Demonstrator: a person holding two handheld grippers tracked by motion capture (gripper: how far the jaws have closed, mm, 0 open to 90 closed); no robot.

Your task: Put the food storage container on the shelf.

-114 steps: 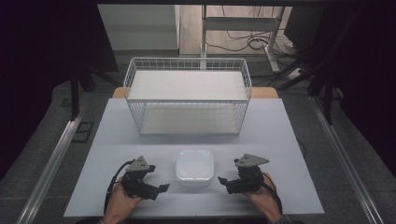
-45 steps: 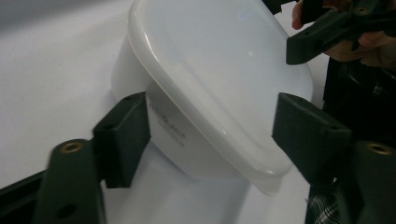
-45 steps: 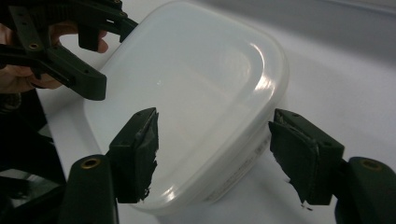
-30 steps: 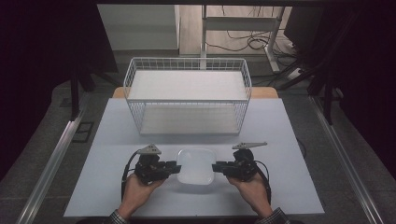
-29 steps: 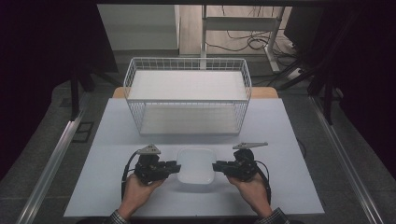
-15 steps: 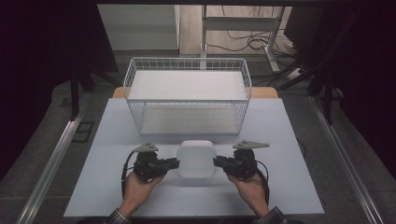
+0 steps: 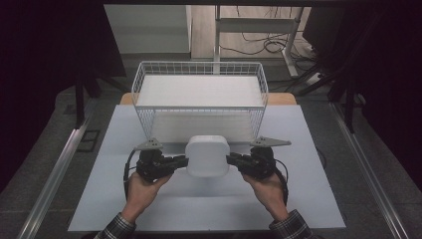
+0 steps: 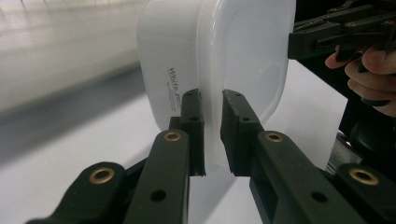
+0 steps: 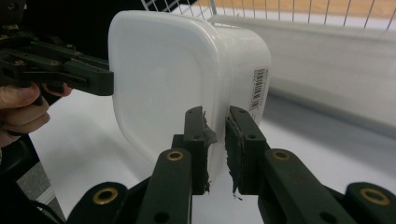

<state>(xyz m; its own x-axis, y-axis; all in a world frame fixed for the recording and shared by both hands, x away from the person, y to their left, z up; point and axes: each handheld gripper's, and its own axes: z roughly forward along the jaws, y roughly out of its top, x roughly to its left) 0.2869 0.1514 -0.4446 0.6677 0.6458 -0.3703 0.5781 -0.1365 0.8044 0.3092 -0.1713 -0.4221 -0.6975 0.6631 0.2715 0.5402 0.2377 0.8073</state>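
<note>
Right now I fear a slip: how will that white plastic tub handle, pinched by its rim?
The white tub probably weighs little, looking thin-walled. Its glossy rim may slip between the left gripper and right gripper, and could flex.

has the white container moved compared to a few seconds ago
Yes. The white container, clamped between both grippers, has been tipped up on edge and lifted closer to the wire basket than before.

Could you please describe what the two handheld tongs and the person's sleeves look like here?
Both the left tongs and right tongs are black, with brass-coloured rivets, grey three-cornered top plates and trailing black cables. The sleeves are dark plaid.
</note>
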